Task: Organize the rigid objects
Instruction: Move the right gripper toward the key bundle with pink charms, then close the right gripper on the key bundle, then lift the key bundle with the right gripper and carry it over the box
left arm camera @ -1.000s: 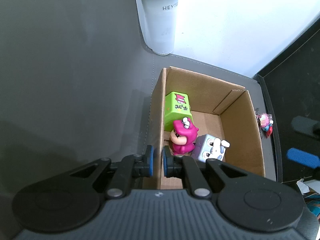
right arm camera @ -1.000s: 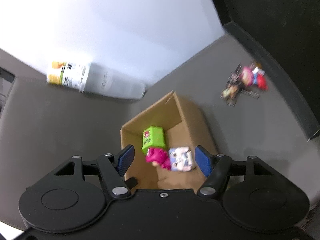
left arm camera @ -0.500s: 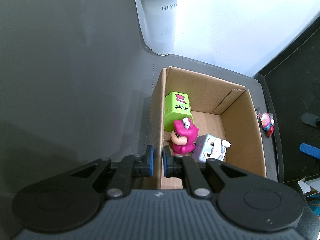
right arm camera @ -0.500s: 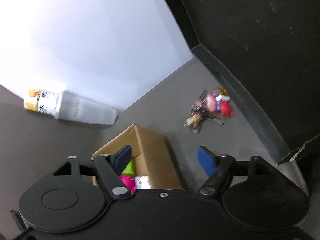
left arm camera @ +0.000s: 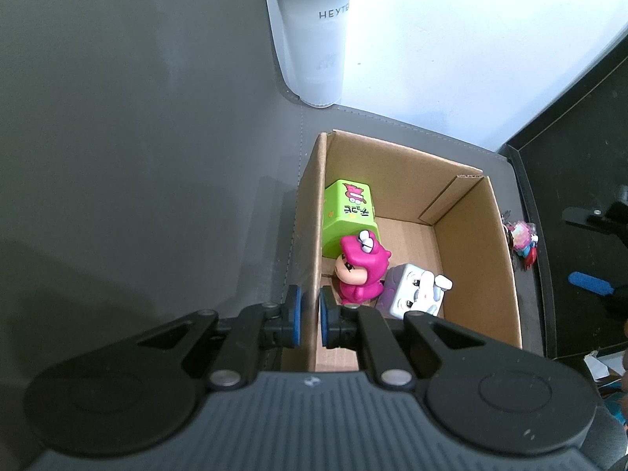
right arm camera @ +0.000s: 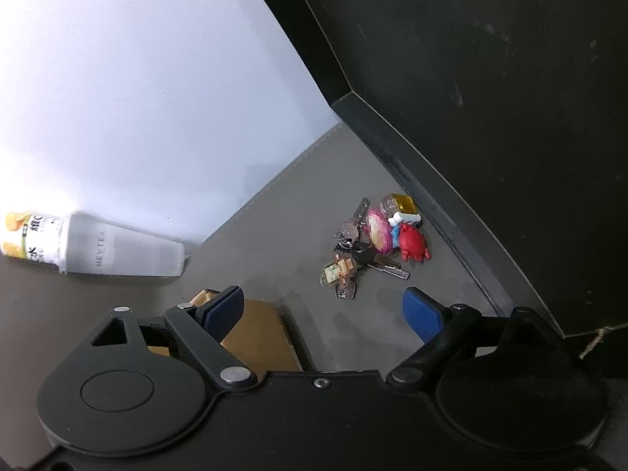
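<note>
Three toys (left arm camera: 359, 263) in box (left arm camera: 477, 235) — keys (right arm camera: 371, 243) outside.

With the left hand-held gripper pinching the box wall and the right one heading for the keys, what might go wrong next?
1. The key bunch is a loose tangle of keys and charms; the open right hand-held gripper may catch only one charm, leaving the rest dangling.
2. The left hand-held gripper clamps one thin wall of the cardboard box; a tug might tip it and its toys.

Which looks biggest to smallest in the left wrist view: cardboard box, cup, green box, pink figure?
1. cardboard box
2. cup
3. green box and pink figure: look alike, and the figure hides part of the box, so unranked.
</note>
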